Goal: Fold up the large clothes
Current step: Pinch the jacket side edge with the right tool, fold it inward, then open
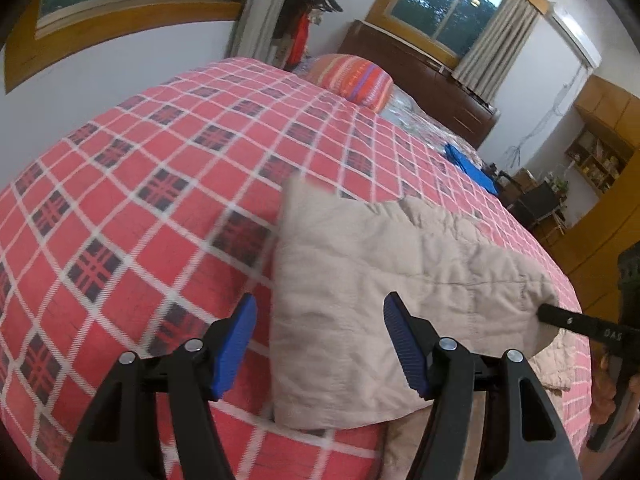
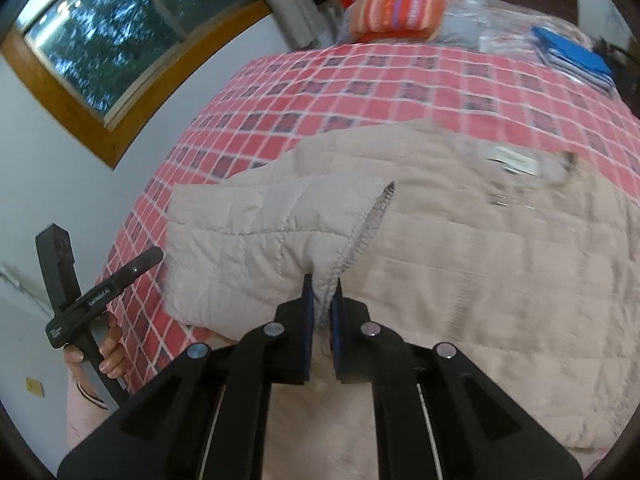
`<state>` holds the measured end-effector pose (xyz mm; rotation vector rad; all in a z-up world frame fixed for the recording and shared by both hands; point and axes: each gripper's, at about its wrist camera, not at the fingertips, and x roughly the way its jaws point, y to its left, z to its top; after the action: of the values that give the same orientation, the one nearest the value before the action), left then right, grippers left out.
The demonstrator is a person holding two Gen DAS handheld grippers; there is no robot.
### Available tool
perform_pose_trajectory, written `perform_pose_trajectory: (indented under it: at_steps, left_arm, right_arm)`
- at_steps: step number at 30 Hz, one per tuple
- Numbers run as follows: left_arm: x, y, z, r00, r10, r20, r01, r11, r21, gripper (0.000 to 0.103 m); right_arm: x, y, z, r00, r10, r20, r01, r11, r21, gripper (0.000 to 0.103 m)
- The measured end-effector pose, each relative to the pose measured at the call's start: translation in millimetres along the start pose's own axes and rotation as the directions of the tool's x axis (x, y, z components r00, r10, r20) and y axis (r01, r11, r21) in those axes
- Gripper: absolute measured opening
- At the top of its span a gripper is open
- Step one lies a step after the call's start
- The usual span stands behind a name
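Beige quilted fabric fills the near field of both views: this is the large jacket point(image 2: 460, 280), lying on the bed point(image 1: 160, 208) at the edge nearest the person.

1. Right tool point(image 2: 321, 300): in the right wrist view, at 6 o'clock, its blue pads are closed on a stitched hem of the jacket. The gripped edge belongs to a flap point(image 2: 260, 248) that stands lifted and doubled over the body of the garment toward 10 o'clock.

2. Left tool point(image 1: 320, 344): in the left wrist view the jaws stand wide apart and hold nothing. The doubled flap lies between and just beyond the pads point(image 1: 236, 344). The right tool enters this view at 3 o'clock, touching the flap's edge.

3. Left hand point(image 2: 104, 356): seen at 8 o'clock in the right wrist view, it grips the left tool's handle beside the bed edge.

4. Mid field: a white label point(image 2: 514, 162) shows on the jacket at 1 o'clock, so the inner lining appears to face up there.

5. Far field: a striped pillow point(image 1: 354, 80) at 12 o'clock and a blue folded item point(image 1: 472, 168) at 2 o'clock, well apart from the jacket.

Progress assessment: one side fold appears in hand and not yet laid flat. Most of the jacket is spread in a single layer, so the task is judged early. Remaining, by estimate: set this flap down, fold the opposite side, then halve the length.
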<state>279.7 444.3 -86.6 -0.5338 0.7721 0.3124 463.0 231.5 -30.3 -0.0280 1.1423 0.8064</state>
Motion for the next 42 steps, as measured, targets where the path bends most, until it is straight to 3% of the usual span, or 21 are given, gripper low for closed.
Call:
perform_pose_trajectory:
  at_steps: [7, 15, 21, 25, 30, 36, 42]
  left_arm:
    - [18.4, -38.9, -5.3, 0.999, -0.026, -0.033, 0.028, 0.998, 0.055, 0.066]
    - [39.1, -77.3, -8.1, 0.998, -0.009, -0.06, 0.016, 0.994, 0.112, 0.066]
    - [52.6, -98.0, -13.8, 0.997, 0.007, -0.081, 0.006, 0.988, 0.153, 0.066]
    - [63.1, -107.3, -18.3, 0.994, 0.025, -0.103, -0.007, 0.986, 0.169, 0.066]
    - [75.9, -113.3, -24.4, 0.99, 0.079, -0.114, -0.054, 0.977, 0.207, 0.068]
    - [73.4, -113.8, -23.1, 0.99, 0.08, -0.112, -0.055, 0.975, 0.214, 0.067]
    - [51.3, -123.6, -13.6, 0.996, 0.006, -0.093, 0.012, 0.981, 0.192, 0.067]
  right_arm:
    - [-44.0, -66.2, -15.7, 0.996, -0.066, 0.059, 0.061, 0.995, 0.084, 0.007]
    - [-78.9, -129.8, -40.2, 0.99, -0.116, 0.085, 0.098, 0.977, 0.188, 0.007]
    - [-91.4, -159.9, -51.8, 0.985, -0.148, 0.083, 0.124, 0.963, 0.238, 0.007]
    - [-81.1, -178.2, -59.6, 0.983, -0.177, 0.04, 0.16, 0.949, 0.27, 0.007]
    - [-54.2, -196.1, -74.1, 0.984, -0.177, -0.031, 0.178, 0.938, 0.298, 0.008]
    - [-50.4, -200.9, -77.7, 0.988, -0.154, -0.031, 0.157, 0.94, 0.305, 0.014]
    - [-66.2, -209.5, -80.3, 0.996, -0.084, -0.006, 0.08, 0.932, 0.354, 0.024]
